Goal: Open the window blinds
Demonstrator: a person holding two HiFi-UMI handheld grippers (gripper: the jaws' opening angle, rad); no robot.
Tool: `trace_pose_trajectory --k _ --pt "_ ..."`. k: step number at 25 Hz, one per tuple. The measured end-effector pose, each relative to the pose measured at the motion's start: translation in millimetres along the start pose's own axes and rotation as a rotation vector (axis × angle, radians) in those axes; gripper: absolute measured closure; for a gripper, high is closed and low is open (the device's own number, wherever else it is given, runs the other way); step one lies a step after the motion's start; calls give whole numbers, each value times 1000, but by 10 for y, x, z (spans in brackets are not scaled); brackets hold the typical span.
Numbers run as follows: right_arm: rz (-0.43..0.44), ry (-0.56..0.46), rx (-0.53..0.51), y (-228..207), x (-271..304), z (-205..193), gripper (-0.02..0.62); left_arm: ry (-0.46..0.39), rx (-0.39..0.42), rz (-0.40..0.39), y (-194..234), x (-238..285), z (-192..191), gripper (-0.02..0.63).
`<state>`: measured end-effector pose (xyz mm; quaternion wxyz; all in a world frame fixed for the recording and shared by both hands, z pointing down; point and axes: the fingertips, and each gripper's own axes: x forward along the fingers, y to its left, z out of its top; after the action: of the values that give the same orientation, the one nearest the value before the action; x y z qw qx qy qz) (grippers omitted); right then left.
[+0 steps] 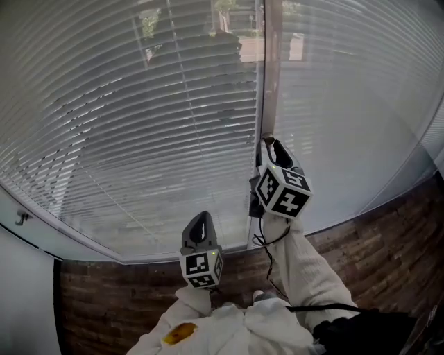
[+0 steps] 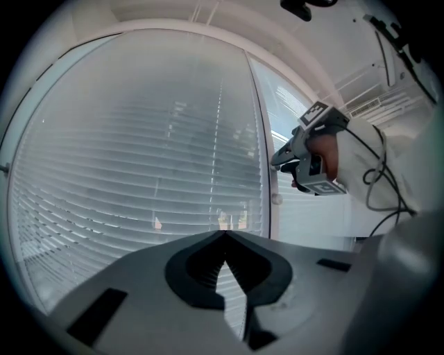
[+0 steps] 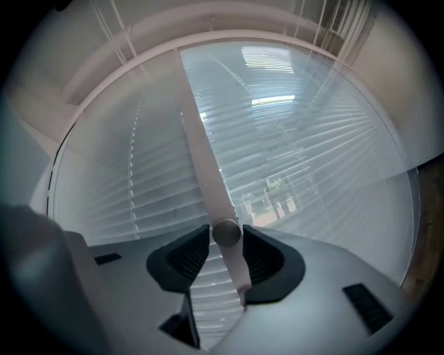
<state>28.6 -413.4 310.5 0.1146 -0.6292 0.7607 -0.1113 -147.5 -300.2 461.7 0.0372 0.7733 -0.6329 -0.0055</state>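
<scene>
This is an indoor room beside a large window; whether it is an office or a home cannot be told. Horizontal slat blinds (image 1: pixel 139 125) cover two panes split by an upright frame post (image 1: pixel 272 69). A dark brick wall (image 1: pixel 125 298) runs below the sill. At the upper right of the left gripper view, a slatted grille (image 2: pixel 368 104) sits near the white ceiling (image 2: pixel 229 14).

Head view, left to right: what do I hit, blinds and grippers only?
left blind → left gripper → right gripper → right blind. Window post skipped: it overlaps the right gripper.
</scene>
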Motion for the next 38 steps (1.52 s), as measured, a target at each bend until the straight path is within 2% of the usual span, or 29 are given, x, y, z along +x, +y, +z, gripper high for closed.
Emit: trace_pose_trajectory --k 8,12,14,19,28,38 --pt "-19 33 94 -42 109 -43 460 6 -10 18 111 -31 -61 606" --pt "-10 47 56 -39 112 -39 463 9 -13 19 122 -19 -86 606" --pt "-17 53 -35 -29 111 -38 465 9 -13 15 104 -7 -91 606" --pt "-48 62 -336 -7 109 -44 465 8 -6 -5 12 21 -103 606" --pt "-66 66 -744 58 93 -31 465 14 6 -4 15 21 -109 606" --pt "-44 66 -1301 94 101 -84 466 24 13 -4 16 30 -153 606"
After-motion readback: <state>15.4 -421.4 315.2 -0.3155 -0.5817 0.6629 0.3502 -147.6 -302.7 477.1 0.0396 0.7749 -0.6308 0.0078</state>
